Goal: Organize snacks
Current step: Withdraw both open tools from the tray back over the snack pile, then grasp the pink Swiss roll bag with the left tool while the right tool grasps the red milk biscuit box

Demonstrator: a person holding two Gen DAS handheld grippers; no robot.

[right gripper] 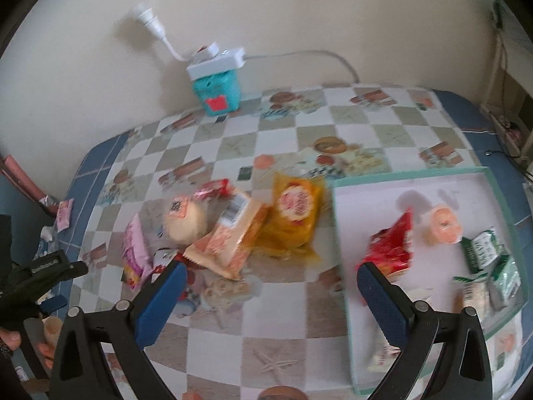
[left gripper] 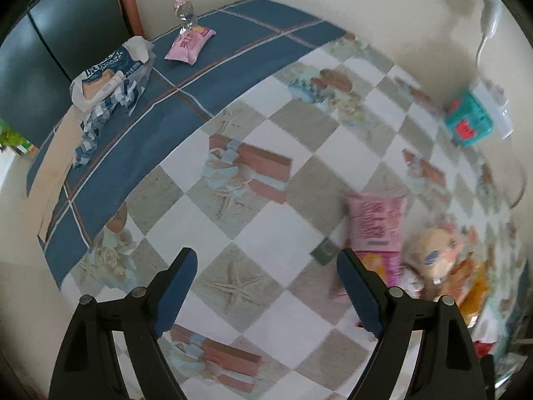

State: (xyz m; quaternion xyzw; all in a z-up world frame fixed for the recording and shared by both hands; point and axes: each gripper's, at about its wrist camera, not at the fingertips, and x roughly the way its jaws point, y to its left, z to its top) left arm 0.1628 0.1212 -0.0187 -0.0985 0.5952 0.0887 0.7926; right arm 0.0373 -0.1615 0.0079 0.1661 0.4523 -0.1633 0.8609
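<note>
Nearest to us are our two tools: the left tool [left gripper: 266,286] hangs released with its blue pads spread wide over bare checkered cloth, grasping nothing, and the right tool [right gripper: 269,286] is likewise spread and empty, poised between the snack heap and the tray. We read that placing as deliberate: the loose snacks sit in one pile on the left so either tool can pick from it, and the shallow teal-rimmed tray [right gripper: 413,175] lies just beside it on the right as the place they go. From left to right in the right wrist view, the pile holds a pink packet [right gripper: 135,250], a round pale bun [right gripper: 185,220], an orange-and-white wrapper [right gripper: 233,236] and a yellow pouch [right gripper: 294,216], overlapping one another. Already in the tray are a red packet [right gripper: 393,246], a small peach-coloured snack [right gripper: 441,226] and green-and-white packets [right gripper: 489,256], so we judge the sorting partly done. Far off at the blue border, the left view shows a torn blue-and-white bag [left gripper: 110,80] and another pink packet [left gripper: 190,45], well apart from the pile. The tabletop [right gripper: 266,343] wears a checkered cloth printed with starfish and seaside scenes, and stands against a cream wall, where a teal box [right gripper: 218,91] carries a white power strip [right gripper: 216,61].
</note>
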